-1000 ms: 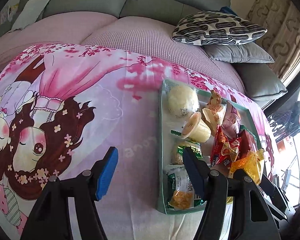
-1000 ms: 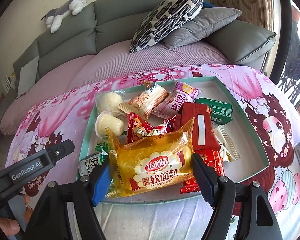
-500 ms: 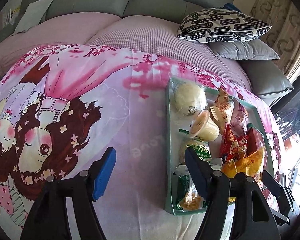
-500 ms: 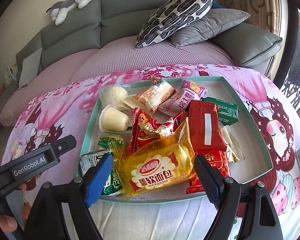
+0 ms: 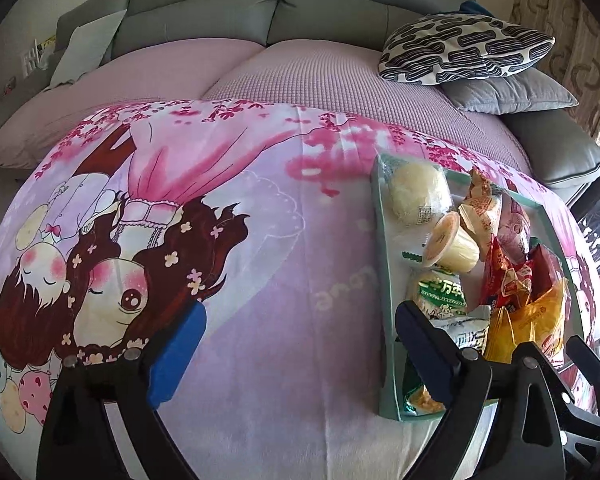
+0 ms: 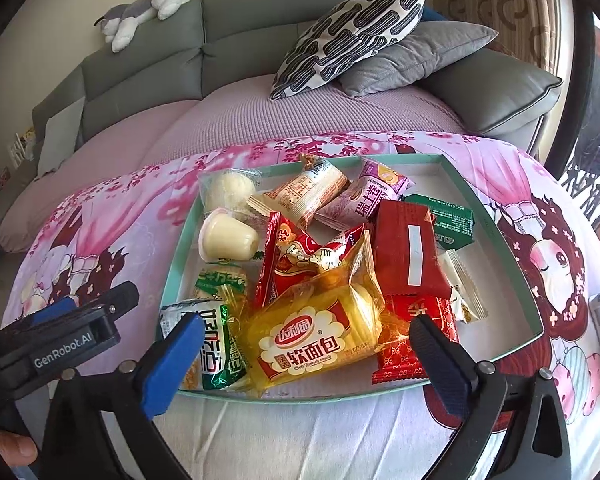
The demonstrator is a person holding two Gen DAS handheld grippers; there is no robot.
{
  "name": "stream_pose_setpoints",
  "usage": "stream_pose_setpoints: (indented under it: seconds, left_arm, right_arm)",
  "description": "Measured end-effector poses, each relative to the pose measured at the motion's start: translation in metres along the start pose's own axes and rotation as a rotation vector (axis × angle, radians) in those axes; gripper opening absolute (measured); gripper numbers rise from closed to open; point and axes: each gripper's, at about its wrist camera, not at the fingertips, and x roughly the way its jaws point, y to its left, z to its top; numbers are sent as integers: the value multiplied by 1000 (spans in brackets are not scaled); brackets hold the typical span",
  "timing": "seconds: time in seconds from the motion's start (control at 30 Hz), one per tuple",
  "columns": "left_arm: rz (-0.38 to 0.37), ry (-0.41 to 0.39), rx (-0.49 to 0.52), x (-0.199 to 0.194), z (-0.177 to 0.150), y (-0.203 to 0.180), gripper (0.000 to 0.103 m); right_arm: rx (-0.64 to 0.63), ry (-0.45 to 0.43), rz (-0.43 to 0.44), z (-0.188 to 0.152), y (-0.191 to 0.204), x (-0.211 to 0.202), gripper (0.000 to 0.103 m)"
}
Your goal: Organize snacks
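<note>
A teal tray (image 6: 496, 232) on a pink cartoon cloth holds several wrapped snacks. My right gripper (image 6: 306, 360) hangs over its near edge. Its jaws are opening and stand wide. A yellow bread packet (image 6: 316, 336) lies between them on the other snacks, and neither pad touches it. A red packet (image 6: 408, 248), a pudding cup (image 6: 228, 236) and a green packet (image 6: 216, 344) lie around it. My left gripper (image 5: 300, 344) is over bare cloth left of the tray (image 5: 380, 240). Its jaws are opening too, with nothing between them.
The cloth (image 5: 228, 208) covers a low table in front of a grey sofa (image 6: 148, 64). The sofa carries a patterned pillow (image 6: 352, 32), a grey pillow (image 6: 416, 56) and a plush cat (image 6: 144, 8). A thumb (image 6: 8, 448) shows at the lower left.
Both grippers' jaws have spread wider. The yellow bread packet has left the right gripper's pads and settled onto the tray's snacks. The left gripper has tilted a little.
</note>
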Motion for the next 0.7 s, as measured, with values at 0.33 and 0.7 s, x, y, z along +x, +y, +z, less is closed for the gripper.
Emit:
stream_pose_setpoints:
  seconds: [0.33, 0.7]
  left_arm:
    - [130, -6, 48, -22, -30, 4, 96]
    - [221, 17, 82, -29, -52, 6, 96]
  right_arm:
    - [-31, -8, -15, -22, 6, -18, 103]
    - [-37, -19, -30, -33, 7, -31, 103]
